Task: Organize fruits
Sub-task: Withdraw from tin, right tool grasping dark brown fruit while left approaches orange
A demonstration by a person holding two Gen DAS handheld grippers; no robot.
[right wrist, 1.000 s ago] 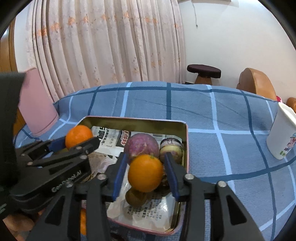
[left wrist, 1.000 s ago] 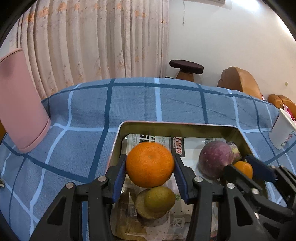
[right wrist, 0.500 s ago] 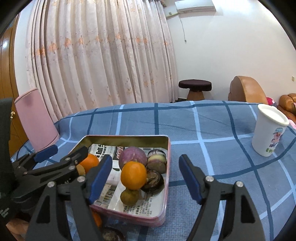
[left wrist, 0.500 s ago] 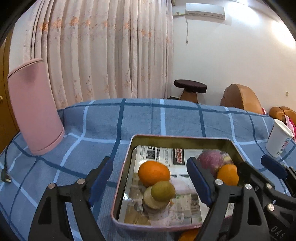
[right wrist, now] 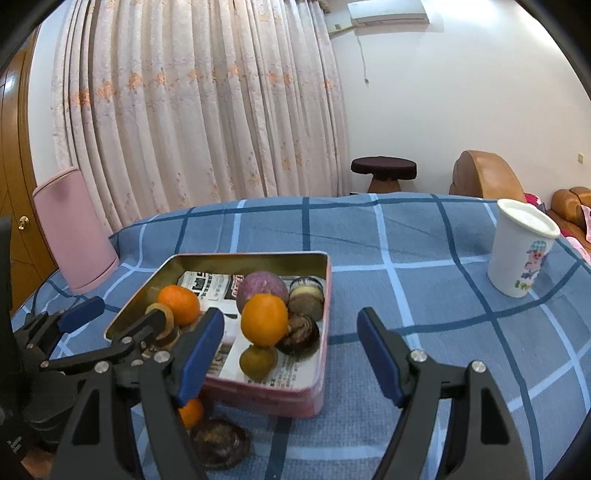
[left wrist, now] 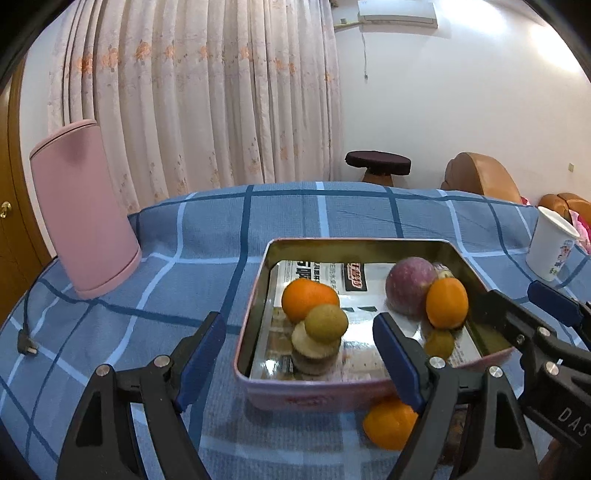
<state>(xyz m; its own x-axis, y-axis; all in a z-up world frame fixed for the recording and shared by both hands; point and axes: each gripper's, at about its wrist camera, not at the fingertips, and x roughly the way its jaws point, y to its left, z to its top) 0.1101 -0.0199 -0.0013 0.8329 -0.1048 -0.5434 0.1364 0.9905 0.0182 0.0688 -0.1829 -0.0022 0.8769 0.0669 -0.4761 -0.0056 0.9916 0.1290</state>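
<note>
The black arm at the right edge of the left wrist view carries the letters "DAS"; the rest is cut off. Printed paper lining the tin (right wrist: 255, 260) shows bold characters and a red label, too small to read. The white cup (right wrist: 519, 254) bears a cartoon figure. The counter (left wrist: 207, 236) wears a blue checked cloth, with a pink bin (left wrist: 83, 206), pale flowered curtains (right wrist: 192, 103), a wall air conditioner (left wrist: 397, 14) and a dark stool (right wrist: 384, 168) around it. Left tongs (left wrist: 299, 360) and right tongs (right wrist: 290, 352) both gape wide, holding nothing. Two oranges (left wrist: 308, 297) (right wrist: 264, 319) sit in the tin among other fruit; a third orange (left wrist: 388, 422) lies on the cloth just outside
</note>
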